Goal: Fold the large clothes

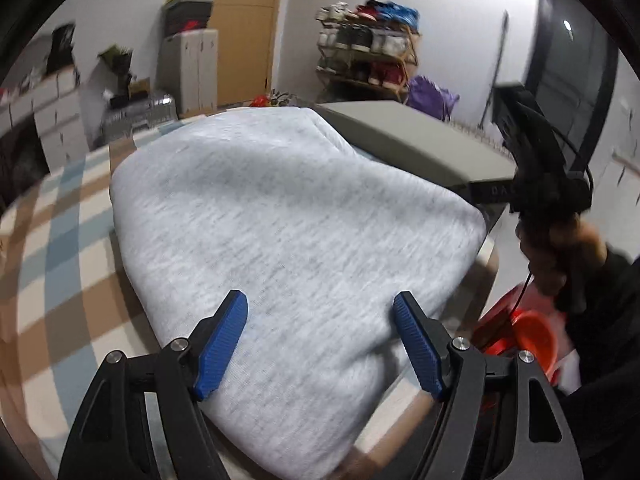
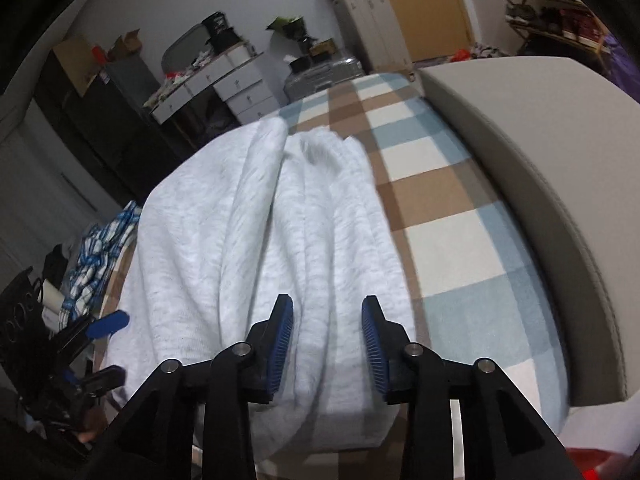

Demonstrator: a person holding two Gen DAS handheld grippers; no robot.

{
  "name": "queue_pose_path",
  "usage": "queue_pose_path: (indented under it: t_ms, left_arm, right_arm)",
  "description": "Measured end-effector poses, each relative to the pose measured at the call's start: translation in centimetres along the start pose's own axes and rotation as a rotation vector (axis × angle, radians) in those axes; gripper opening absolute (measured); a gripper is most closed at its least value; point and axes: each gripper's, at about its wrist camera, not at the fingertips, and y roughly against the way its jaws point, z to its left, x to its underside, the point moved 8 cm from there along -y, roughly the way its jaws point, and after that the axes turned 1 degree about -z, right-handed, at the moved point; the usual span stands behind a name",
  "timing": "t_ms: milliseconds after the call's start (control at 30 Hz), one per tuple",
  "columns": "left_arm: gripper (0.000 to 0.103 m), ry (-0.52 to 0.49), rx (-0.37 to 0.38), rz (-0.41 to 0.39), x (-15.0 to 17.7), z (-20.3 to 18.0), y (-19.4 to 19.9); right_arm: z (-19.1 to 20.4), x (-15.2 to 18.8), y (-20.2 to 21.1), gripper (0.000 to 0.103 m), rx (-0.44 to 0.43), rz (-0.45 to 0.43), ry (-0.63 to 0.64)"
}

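Between both open tongs (image 2: 327, 320): grey garment (image 2: 256, 232).

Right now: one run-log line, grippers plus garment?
left gripper: open, over garment | right gripper: open, empty | garment: grey, folded, on checked blanket

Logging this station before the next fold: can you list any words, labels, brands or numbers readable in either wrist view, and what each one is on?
"DA", then it blurs out: pale letters on the dark end panel of the grey bed frame, left wrist view.
Stacked dark boxes with a red mark: print too blurred to read.
Black box on the white drawer unit: white marking too small to read.
Light grey marl garment: no print visible.
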Motion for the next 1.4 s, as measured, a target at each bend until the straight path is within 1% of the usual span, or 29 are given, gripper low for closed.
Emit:
queue_pose_path:
  t_ms: [33,67,133,167,267,300,367,400,433,467,533,600,633,700,767,833,900,933,967,1000,1033,1067,1100,1133,1200,1267,1333,1367,1400]
  left_arm:
    - [0.071,0.000,0.006,0.003,-0.1,0.1,0.1]
    - [0.071,0.009,0.016,0.010,-0.1,0.3,0.1]
    - [0.071,0.014,0.020,0.023,-0.2,0.9,0.4]
    - [0.071,0.007,0.006,0.028,0.0,1.4,0.5]
    - [0.071,0.021,-0.081,0.027,0.5,3.9,1.4]
    - [0.071,0.042,-0.094,0.015,0.6,4.9,1.8]
    - [0.071,0.067,-0.071,0.002,0.9,5.5,2.2]
    - [0.071,0.083,-0.059,-0.001,0.8,5.8,2.4]
    - [0.071,0.092,-0.061,-0.005,0.7,5.9,2.5]
    - [0.071,0.103,-0.064,-0.008,0.5,6.0,2.5]
    - [0.071,0.124,-0.063,-0.009,0.5,5.8,2.3]
    - [0.071,0.137,-0.063,-0.010,0.3,5.7,2.1]
    - [0.071,0.135,-0.067,-0.009,0.5,5.8,2.0]
    - [0.071,0.131,-0.074,-0.011,0.6,5.8,1.8]
    - [0.071,0.131,-0.081,-0.009,0.8,5.8,1.8]
    - [0.071,0.128,-0.089,-0.009,0.9,5.8,1.8]
    - [0.071,0.141,-0.090,-0.013,0.9,6.1,1.8]
    - [0.071,0.148,-0.086,-0.014,0.8,6.2,1.8]
    - [0.071,0.156,-0.082,-0.014,0.8,6.3,1.9]
    - [0.071,0.168,-0.081,-0.020,0.6,6.4,2.1]
    - [0.071,0.174,-0.074,-0.029,0.5,6.4,2.4]
    - [0.071,0.178,-0.058,-0.046,0.2,6.3,2.8]
    - [0.071,0.180,-0.043,-0.065,-0.1,6.1,3.4]
    - [0.071,0.177,-0.030,-0.088,-0.5,5.8,4.0]
    - [0.071,0.171,-0.012,-0.140,-1.5,5.3,5.1]
    - [0.071,0.158,0.005,-0.172,-2.3,4.8,5.5]
    - [0.071,0.140,0.007,-0.161,-2.5,4.3,4.5]
    - [0.071,0.137,0.006,-0.135,-2.3,4.1,3.6]
    - [0.071,0.131,0.017,-0.084,-1.8,3.5,2.2]
  right_arm:
    - [0.3,0.7,-1.0,0.031,-0.018,0.029,-0.017]
    - [0.5,1.5,-1.3,0.030,-0.018,0.041,-0.024]
    - [1.6,2.2,-1.5,0.031,0.015,0.014,-0.014]
    - [2.3,2.9,-1.5,0.031,0.010,0.028,-0.018]
    - [5.2,4.8,-1.4,0.032,-0.049,0.092,0.021]
    - [6.4,5.6,-1.2,0.033,-0.080,0.127,0.054]
    - [7.4,6.1,-0.8,0.034,-0.094,0.165,0.095]
    - [7.4,5.5,-0.2,0.034,-0.068,0.156,0.105]
    - [7.3,4.5,0.3,0.036,-0.049,0.119,0.102]
    - [7.1,3.5,0.5,0.044,-0.041,0.088,0.095]
    - [6.2,1.0,0.6,0.055,-0.036,0.011,0.067]
    - [4.6,-1.2,-0.9,0.055,-0.018,-0.005,0.020]
    - [4.1,-2.2,-1.7,0.054,-0.029,-0.006,-0.003]
    - [2.8,-4.3,-3.9,0.048,-0.092,0.001,-0.076]
    - [2.6,-5.6,-5.4,0.043,-0.149,0.021,-0.117]
    - [2.9,-6.6,-7.1,0.042,-0.207,0.051,-0.146]
    - [3.0,-7.1,-8.4,0.031,-0.249,0.060,-0.202]
    - [3.7,-7.2,-8.2,0.013,-0.257,0.048,-0.200]
    - [4.6,-7.3,-7.6,0.005,-0.260,0.030,-0.174]
    - [6.3,-8.0,-5.4,0.005,-0.243,-0.065,-0.073]
    - [8.1,-8.4,-2.9,0.005,-0.261,-0.148,0.014]
    - [9.4,-8.4,-1.2,0.005,-0.286,-0.193,0.059]
    - [11.2,-8.7,1.8,0.004,-0.302,-0.266,0.129]
    - [12.1,-8.9,3.6,0.004,-0.295,-0.324,0.168]
    - [12.4,-9.3,5.9,0.004,-0.303,-0.392,0.178]
    - [10.7,-9.4,5.4,0.004,-0.274,-0.388,0.150]
    - [6.0,-8.8,0.5,0.005,-0.117,-0.278,0.056]
    - [4.4,-8.3,-1.5,0.007,-0.048,-0.223,0.033]
    - [1.8,-6.6,-4.8,0.009,0.072,-0.105,-0.017]
